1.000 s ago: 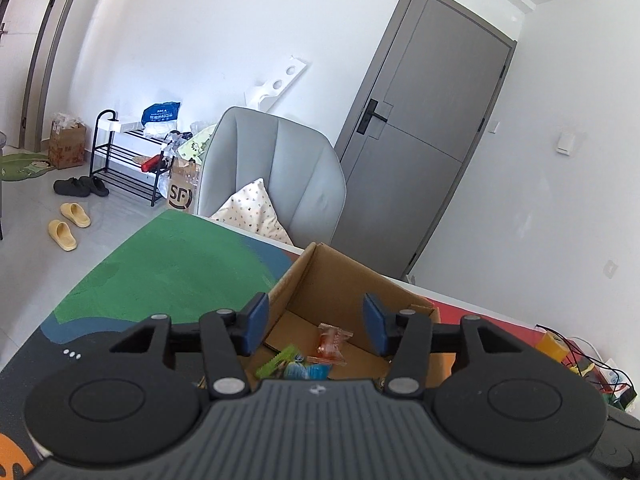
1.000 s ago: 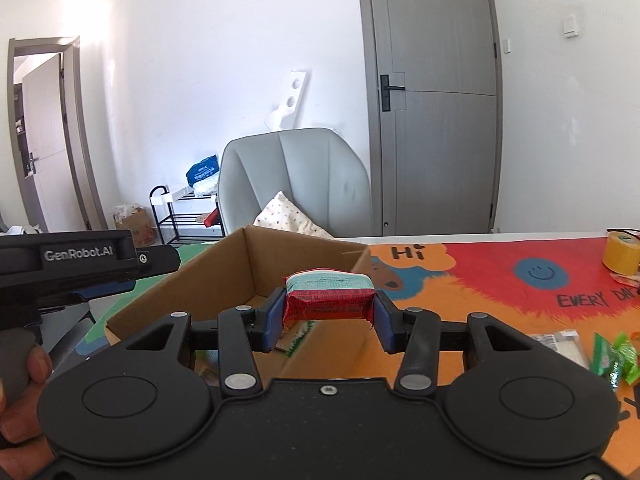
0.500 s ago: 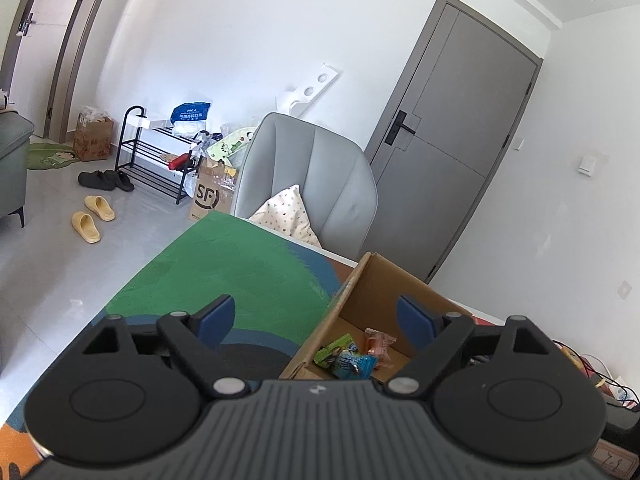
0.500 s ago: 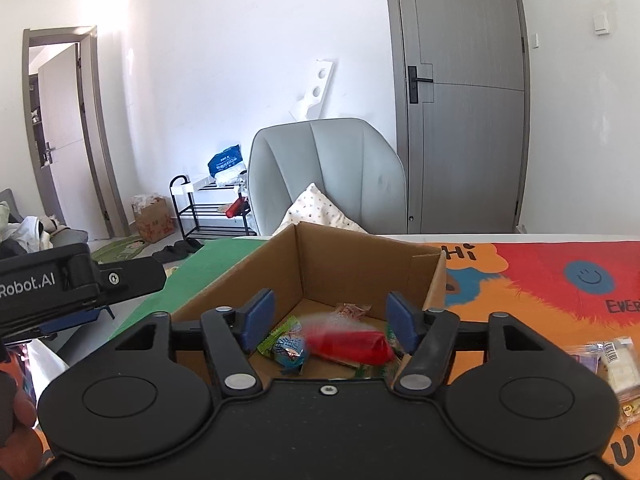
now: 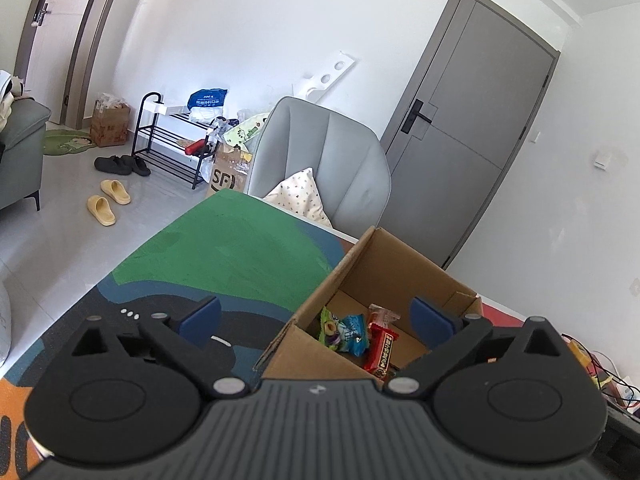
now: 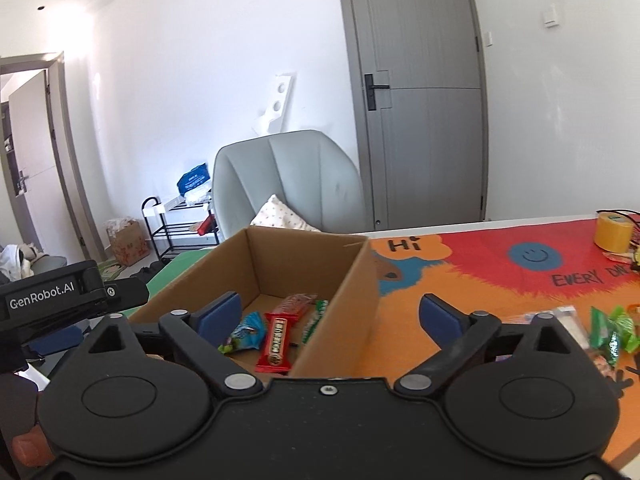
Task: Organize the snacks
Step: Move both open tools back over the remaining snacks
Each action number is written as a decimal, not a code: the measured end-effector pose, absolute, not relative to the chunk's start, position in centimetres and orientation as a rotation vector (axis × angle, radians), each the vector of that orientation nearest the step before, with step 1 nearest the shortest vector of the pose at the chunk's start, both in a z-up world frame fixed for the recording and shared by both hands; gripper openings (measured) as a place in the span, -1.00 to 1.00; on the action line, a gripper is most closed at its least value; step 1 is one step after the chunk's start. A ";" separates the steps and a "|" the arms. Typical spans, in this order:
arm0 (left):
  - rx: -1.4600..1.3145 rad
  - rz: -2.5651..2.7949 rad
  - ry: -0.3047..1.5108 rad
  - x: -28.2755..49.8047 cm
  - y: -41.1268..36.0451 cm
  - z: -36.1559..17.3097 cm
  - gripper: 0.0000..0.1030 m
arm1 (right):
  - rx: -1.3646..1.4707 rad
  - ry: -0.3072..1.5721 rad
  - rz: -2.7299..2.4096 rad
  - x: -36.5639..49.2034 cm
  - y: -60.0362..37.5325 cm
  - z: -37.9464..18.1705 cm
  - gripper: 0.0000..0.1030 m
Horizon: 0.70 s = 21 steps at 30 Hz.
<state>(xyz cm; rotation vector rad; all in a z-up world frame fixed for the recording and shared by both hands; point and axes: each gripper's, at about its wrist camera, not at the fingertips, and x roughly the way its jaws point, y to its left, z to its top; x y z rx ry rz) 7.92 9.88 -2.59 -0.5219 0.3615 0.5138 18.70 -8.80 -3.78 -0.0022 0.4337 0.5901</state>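
Observation:
An open cardboard box (image 6: pixel 352 280) stands on the colourful table mat; it also shows in the left wrist view (image 5: pixel 396 264). Inside lie a red snack bar (image 6: pixel 276 340), a blue-green packet (image 6: pixel 244 334), an orange packet (image 6: pixel 296 304) and a green-white one (image 6: pixel 316 318). The red bar (image 5: pixel 382 350) and blue packet (image 5: pixel 354 334) show in the left wrist view too. My right gripper (image 6: pixel 330 316) is open and empty above the box's near right corner. My left gripper (image 5: pixel 316 318) is open and empty above the box's near left corner.
Loose snacks lie on the mat at the right: green packets (image 6: pixel 612 330) and a clear white packet (image 6: pixel 560 316). A yellow tape roll (image 6: pixel 612 232) stands at the far right. A grey chair with a cushion (image 6: pixel 292 184) stands behind the table.
My right gripper opened and dropped the red snack bar into the box, then shifted right. My left gripper opened wide and drew back to the left of the box.

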 end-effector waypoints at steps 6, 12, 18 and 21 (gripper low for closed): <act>-0.503 0.483 0.385 8.2 8.1 -2.3 0.99 | 0.031 0.449 0.559 18.6 -11.0 -3.9 0.99; -0.488 0.437 0.402 8.9 6.2 -1.9 0.99 | 0.043 0.469 0.536 18.7 -13.1 -4.1 1.00; -0.464 0.398 0.418 10.0 3.8 -2.0 0.99 | 0.053 0.479 0.493 19.2 -15.7 -4.5 1.00; -0.447 0.365 0.421 10.7 2.4 -1.9 0.99 | 0.063 0.496 0.467 19.4 -17.4 -4.8 1.00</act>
